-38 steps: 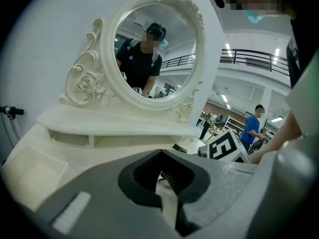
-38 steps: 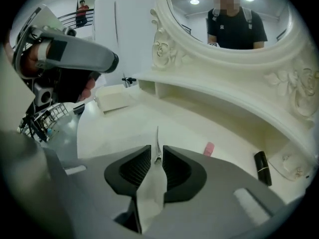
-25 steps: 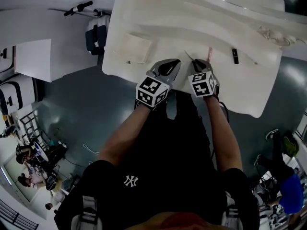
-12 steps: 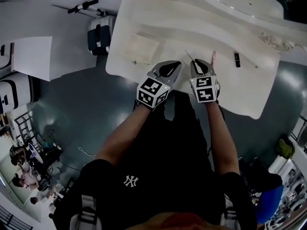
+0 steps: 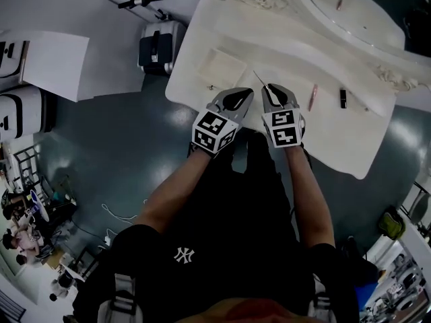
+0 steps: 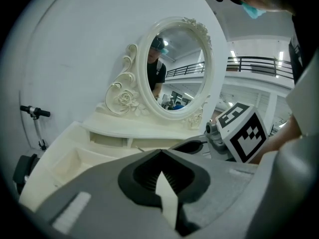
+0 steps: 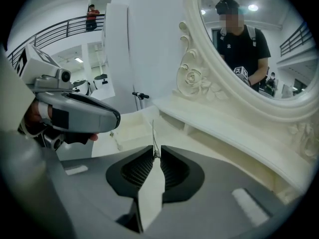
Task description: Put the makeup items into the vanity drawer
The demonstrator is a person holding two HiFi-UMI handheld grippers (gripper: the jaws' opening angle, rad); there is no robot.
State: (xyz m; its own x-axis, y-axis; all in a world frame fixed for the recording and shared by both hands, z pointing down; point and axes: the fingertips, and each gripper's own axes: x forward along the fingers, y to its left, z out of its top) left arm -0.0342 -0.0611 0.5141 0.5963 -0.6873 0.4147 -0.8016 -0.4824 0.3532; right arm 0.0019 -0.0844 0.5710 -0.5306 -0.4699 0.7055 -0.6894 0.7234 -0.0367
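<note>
Grippers, two.
- My left gripper (image 5: 244,93) sits at the near edge of the cream-white vanity table (image 5: 337,136). Its jaw tips are closed together with nothing between them.
- My right gripper (image 5: 271,88) is just beside it, nipped almost closed on the thin dark makeup stick (image 7: 153,133), which stands up out of the jaw tips.

Change noted: a second ago the right gripper was hard by the slim pink makeup stick (image 5: 313,96). It now stands apart from it to the left, nearer the drawer, with the thin stick carried along. I read this as one item picked up and on its way to the drawer, not yet delivered.

Makeup items, three.
- One thin dark stick, in the right jaws.
- One pink stick, on the tabletop to the right.
- One short black tube (image 5: 343,98), just beyond the pink stick.

Drawer, one: the open shallow cream drawer (image 5: 221,69) at the table's left end. I make out nothing lying in it.

Mirror, one: the oval mirror in a carved cream frame (image 6: 177,68), at the far back.
</note>
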